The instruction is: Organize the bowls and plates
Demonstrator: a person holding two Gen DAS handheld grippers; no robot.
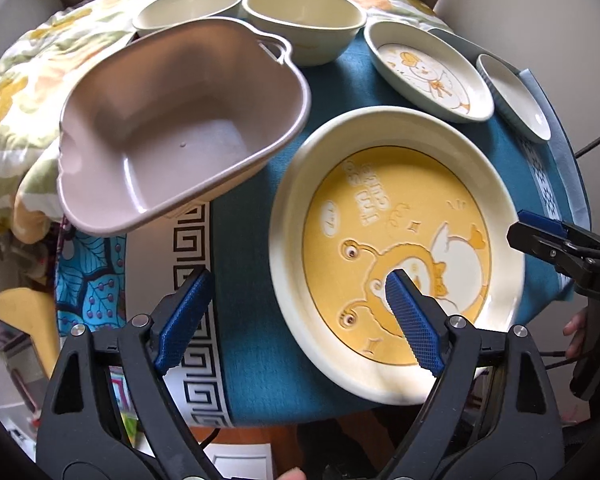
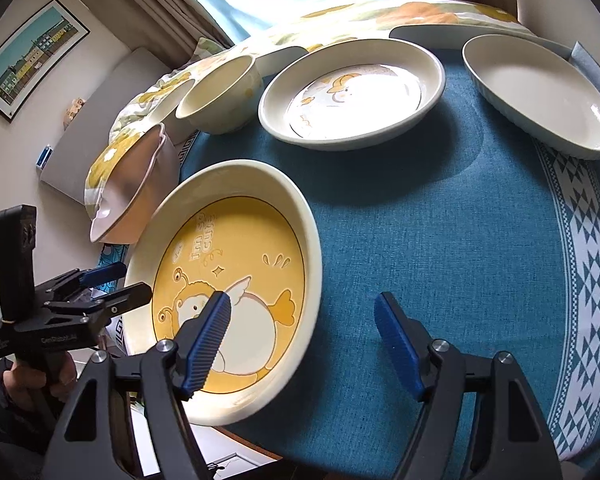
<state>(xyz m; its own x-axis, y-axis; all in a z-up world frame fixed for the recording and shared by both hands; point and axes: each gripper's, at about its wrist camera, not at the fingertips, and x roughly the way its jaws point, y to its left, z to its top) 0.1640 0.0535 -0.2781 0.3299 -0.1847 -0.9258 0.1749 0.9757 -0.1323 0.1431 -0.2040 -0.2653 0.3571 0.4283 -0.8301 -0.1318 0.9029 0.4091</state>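
Observation:
A large cream plate with a yellow cartoon centre (image 1: 380, 208) (image 2: 236, 248) lies flat on the teal tablecloth (image 2: 440, 220) near the table's front edge. My left gripper (image 1: 300, 316) stands open astride the plate's left rim, one finger over the yellow centre and the other over the cloth, neither pad pressing. My right gripper (image 2: 302, 340) is open astride the opposite rim in the same way. Each gripper also shows in the other's view: the right gripper (image 1: 548, 236) at the plate's side, and the left gripper (image 2: 112, 288), with a hand on its handle.
A pinkish heart-shaped bowl (image 1: 180, 132) (image 2: 128, 200) sits tilted to the left on a floral blanket (image 1: 28, 80). Behind are two cream bowls (image 1: 188, 8) (image 1: 304, 20), a small duck plate (image 1: 428, 76) (image 2: 352, 96) and an oval white dish (image 1: 512, 96) (image 2: 540, 96).

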